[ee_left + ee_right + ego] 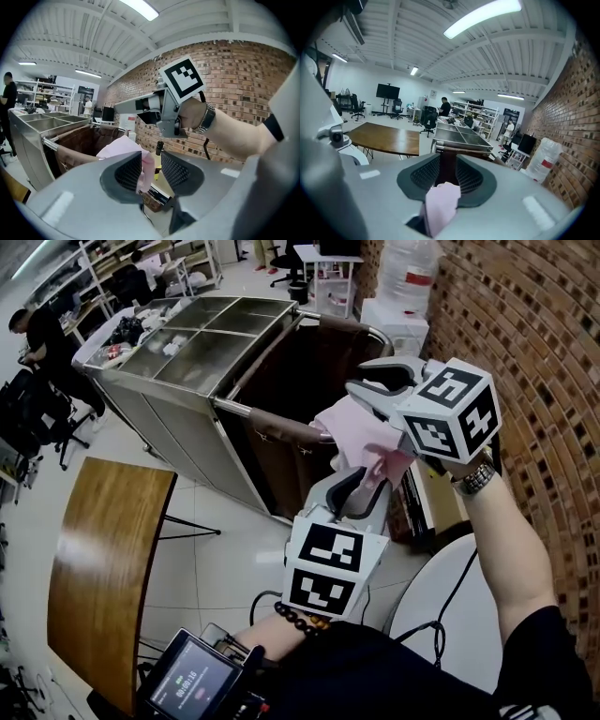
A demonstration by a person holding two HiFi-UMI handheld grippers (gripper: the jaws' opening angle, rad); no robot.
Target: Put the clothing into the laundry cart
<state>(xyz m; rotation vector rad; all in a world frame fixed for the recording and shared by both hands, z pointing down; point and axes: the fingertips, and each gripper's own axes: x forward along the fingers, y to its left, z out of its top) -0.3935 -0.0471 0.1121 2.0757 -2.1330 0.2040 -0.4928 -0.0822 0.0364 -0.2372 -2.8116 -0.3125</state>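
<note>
Presently, the laundry cart (302, 371) stands at twelve o'clock of the two grippers in the head view. Its brown bag is open-mouthed, with a steel compartment top (202, 329) adjoining at eleven o'clock. The pink garment (361, 437) is not in the cart. It is held aloft between the grippers, by the cart's near corner and, as far as the head view shows, outside the bag.

Right gripper (377, 379), at one o'clock of the garment: the jaws are drawn close and clamped on a small fold. The fold sits low at the root of the pads, not between the tips.

Left gripper (354, 487), at six o'clock of the garment: the jaws are parted. The cloth lies against one pad only, with a clear gap at the other, so this gripper grasps nothing.

Risks, in my judgement:
1. The whole garment hangs on one shallow pinch. A brisk swing toward twelve o'clock could pull the fold free and drop the garment on the tiled floor (216, 549).
2. A release too far toward eleven o'clock would land the garment on the steel top. The trailing cloth could also catch on the near rail.
3. The loose cloth between the left jaws could snag as the grippers part and tug the fold out of the right gripper.
</note>
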